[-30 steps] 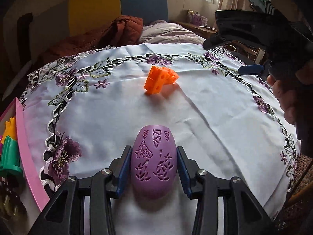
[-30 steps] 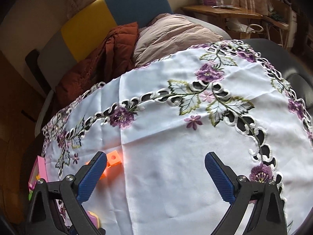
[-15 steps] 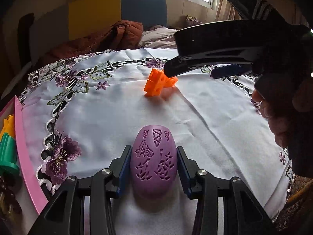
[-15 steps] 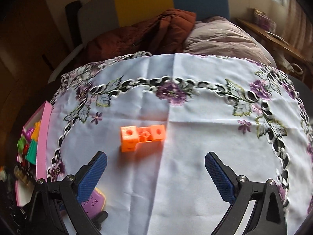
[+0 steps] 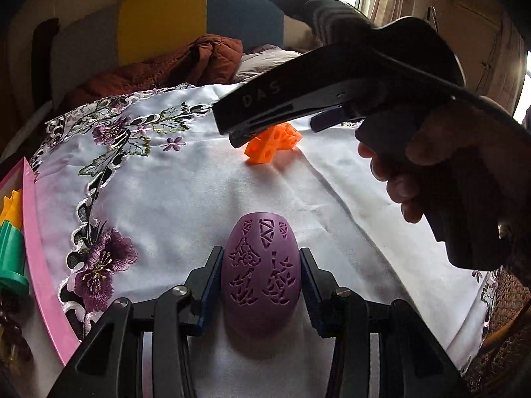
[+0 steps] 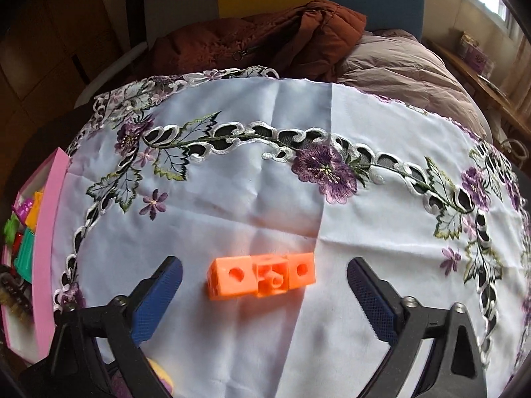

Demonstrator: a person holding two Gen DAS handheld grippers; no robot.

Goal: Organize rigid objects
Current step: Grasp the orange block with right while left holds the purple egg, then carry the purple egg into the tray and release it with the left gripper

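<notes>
Clamping the purple egg (image 5: 262,275), left gripper (image 5: 261,285); right gripper (image 6: 264,285) closing, untouching, around orange blocks (image 6: 262,280).

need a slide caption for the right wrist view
Right hand-held gripper, jaws closing but still clear, straddles the orange plastic block piece on the white embroidered tablecloth.

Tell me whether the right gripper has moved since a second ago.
Yes. The right gripper has swung over the tablecloth to straddle the orange block, jaws just closing, not yet touching it.
</notes>
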